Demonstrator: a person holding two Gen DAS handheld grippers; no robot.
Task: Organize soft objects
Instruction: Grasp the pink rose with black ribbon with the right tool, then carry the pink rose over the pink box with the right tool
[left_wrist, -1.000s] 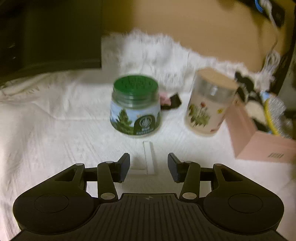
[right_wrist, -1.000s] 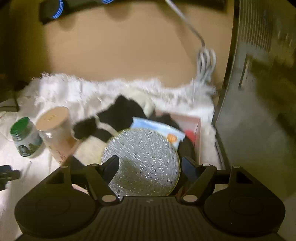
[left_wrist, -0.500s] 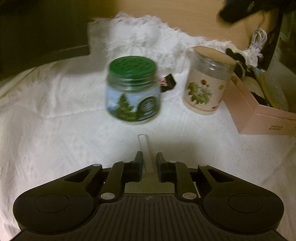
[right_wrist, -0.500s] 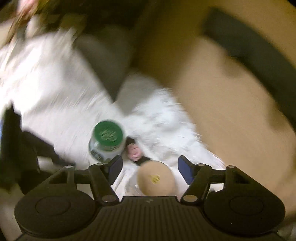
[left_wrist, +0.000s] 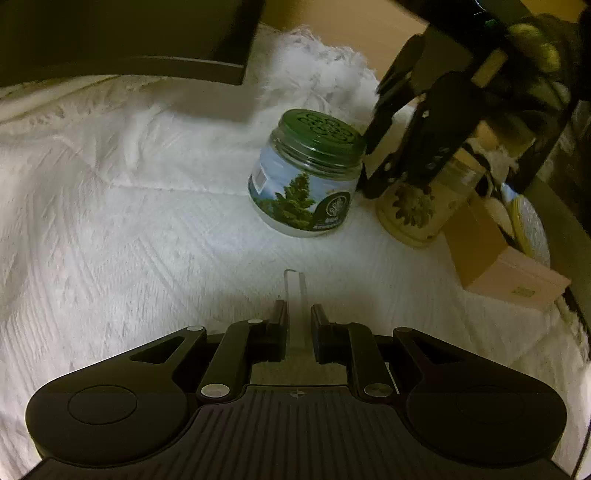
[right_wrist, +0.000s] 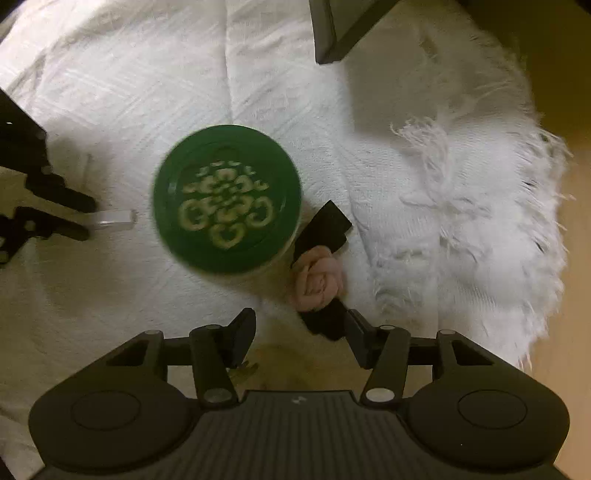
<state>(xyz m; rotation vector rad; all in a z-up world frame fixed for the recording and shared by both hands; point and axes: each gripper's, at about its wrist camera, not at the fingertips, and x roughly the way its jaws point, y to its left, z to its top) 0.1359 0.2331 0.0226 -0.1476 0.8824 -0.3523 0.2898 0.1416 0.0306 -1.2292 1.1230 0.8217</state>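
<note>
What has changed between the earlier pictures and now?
The left gripper closed on the small clear bar. The right gripper left the pink box and now hangs over the floral jar, its fingers closing, nothing held. The green-lidded jar stayed upright on the white cloth.

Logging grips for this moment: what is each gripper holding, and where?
Left gripper: shut on the small clear plastic strip, at its near end. Right gripper: jaws closing, holding nothing visible.

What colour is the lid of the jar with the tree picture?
Dark green, on the jar lid; the right wrist view shows it best.
</note>
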